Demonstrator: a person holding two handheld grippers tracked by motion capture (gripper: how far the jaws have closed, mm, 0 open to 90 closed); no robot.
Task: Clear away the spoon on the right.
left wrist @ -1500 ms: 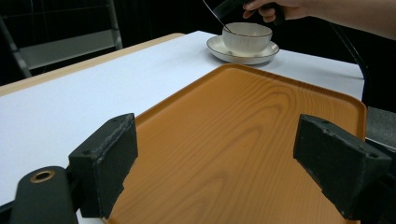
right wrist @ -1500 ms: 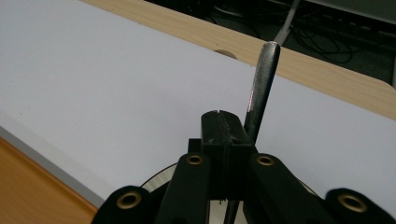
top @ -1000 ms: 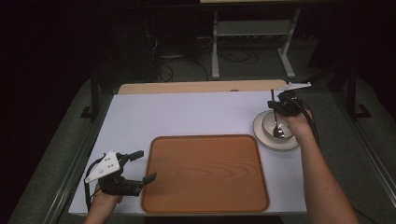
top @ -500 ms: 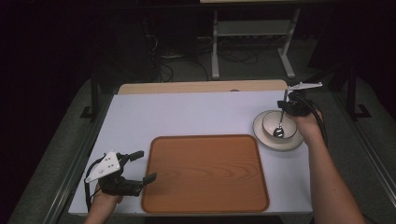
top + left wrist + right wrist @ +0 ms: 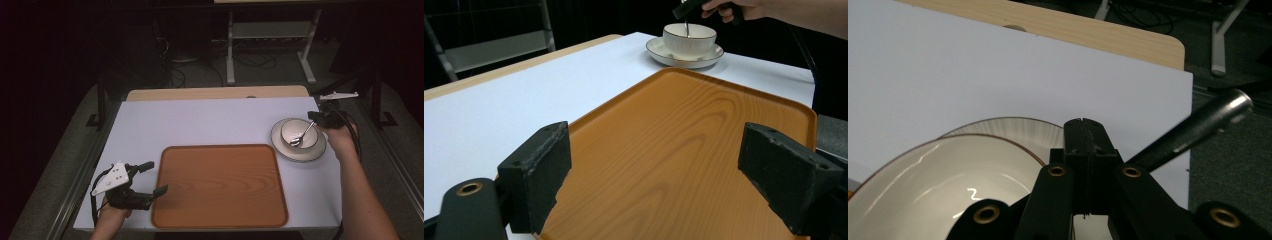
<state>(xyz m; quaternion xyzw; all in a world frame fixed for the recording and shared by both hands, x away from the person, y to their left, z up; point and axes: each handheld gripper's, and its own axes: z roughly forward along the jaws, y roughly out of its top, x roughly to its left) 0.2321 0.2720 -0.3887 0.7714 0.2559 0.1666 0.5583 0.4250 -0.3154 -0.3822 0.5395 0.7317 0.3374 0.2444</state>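
A white bowl stands on a white saucer at the table's right side. A metal spoon leans in the bowl with its tip down inside. My right gripper is shut on the spoon's handle, just beyond the bowl's right rim. My left gripper rests open at the left edge of the orange wood-grain tray, and between its pads there is just the tray's surface. The left gripper view shows the bowl far off with the spoon hanging into it.
The white table top has a strip of bare wood along its far edge. Beyond it stand a metal rack's legs and cables on a dark floor. The table's right edge runs close to my right hand.
My right gripper has moved to the right, from above the bowl to beyond its right rim, and the spoon now slants down into the bowl. The left gripper has stayed still.
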